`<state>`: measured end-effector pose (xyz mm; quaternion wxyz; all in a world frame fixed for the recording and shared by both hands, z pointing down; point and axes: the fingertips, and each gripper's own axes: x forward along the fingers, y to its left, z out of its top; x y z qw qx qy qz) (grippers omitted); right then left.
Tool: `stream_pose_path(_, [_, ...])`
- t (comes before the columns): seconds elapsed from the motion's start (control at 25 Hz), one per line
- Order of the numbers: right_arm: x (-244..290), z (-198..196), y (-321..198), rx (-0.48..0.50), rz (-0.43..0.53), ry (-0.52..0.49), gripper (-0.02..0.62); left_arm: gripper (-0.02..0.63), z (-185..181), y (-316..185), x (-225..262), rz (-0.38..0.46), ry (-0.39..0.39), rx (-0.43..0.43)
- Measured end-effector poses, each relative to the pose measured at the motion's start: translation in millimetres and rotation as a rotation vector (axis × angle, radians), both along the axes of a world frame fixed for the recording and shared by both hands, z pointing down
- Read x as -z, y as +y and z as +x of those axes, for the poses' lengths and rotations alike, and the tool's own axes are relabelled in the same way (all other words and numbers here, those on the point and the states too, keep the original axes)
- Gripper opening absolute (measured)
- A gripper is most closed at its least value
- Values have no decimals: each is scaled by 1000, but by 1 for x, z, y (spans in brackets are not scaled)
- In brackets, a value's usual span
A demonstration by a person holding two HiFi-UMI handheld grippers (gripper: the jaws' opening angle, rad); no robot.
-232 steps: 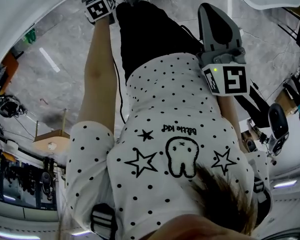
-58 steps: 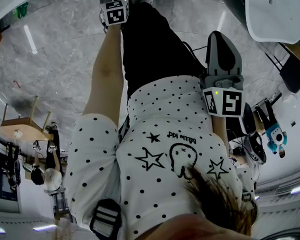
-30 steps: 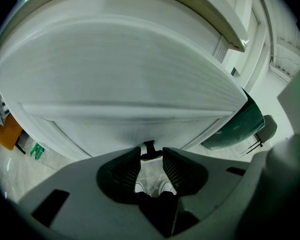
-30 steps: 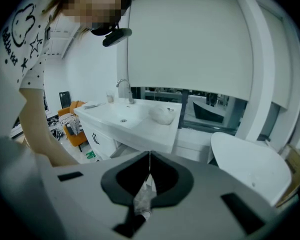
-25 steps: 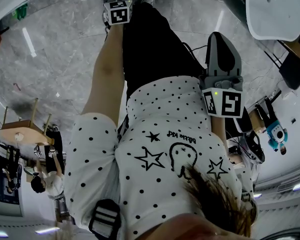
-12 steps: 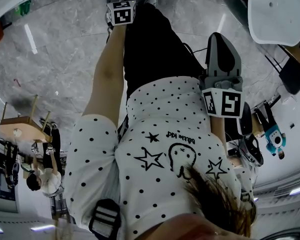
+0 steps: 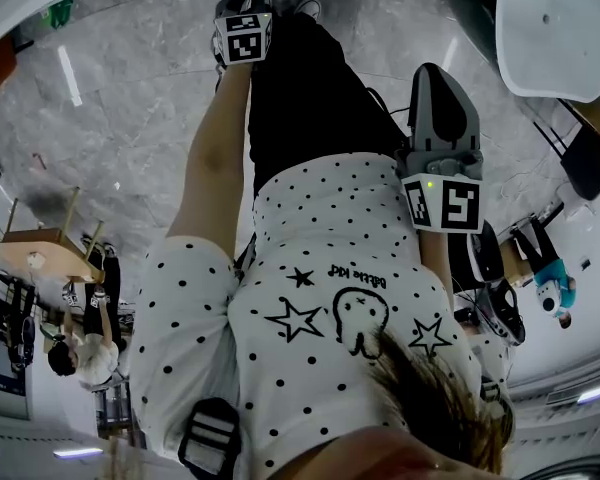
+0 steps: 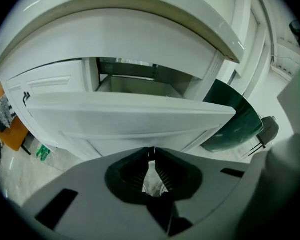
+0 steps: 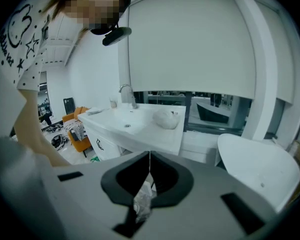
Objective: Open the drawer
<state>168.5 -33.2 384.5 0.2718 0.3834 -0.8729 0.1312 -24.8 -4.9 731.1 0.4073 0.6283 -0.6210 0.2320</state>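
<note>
Now that drawer [image 8: 125, 116] juts open from vanity [image 8: 50, 84] front, pull seems done: left tongs [image 8: 151, 151] just closing, empty; right tongs [image 9: 149, 156] pressed together, empty; next, retreat.

2 grippers [image 8: 151, 151] [image 9: 149, 156]; 1 drawer [image 8: 130, 115]; 1 sink [image 9: 142, 134].

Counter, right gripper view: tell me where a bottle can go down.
Free: the counter's front right corner, between the white bundle and the front edge, and the narrow strip in front of the basin. Crowded: the back by the faucet and cup, and the left end, where something flat lies.
</note>
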Motion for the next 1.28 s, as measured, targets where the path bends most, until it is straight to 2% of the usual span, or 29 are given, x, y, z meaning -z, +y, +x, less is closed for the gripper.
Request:
stream_pose_path(0.32, [6,0,-5,0,7,-35,14,6,-6,2,21,-4,-12,38])
stream_pose_path(1.0, [21,-3,-27,0,24,-141,14,5,-8,7,68,-10,-37,52])
stream_pose_path(1.28, [20,-6,-34,6,27,-126,14,5,-10,7,77,-16,-42,43])
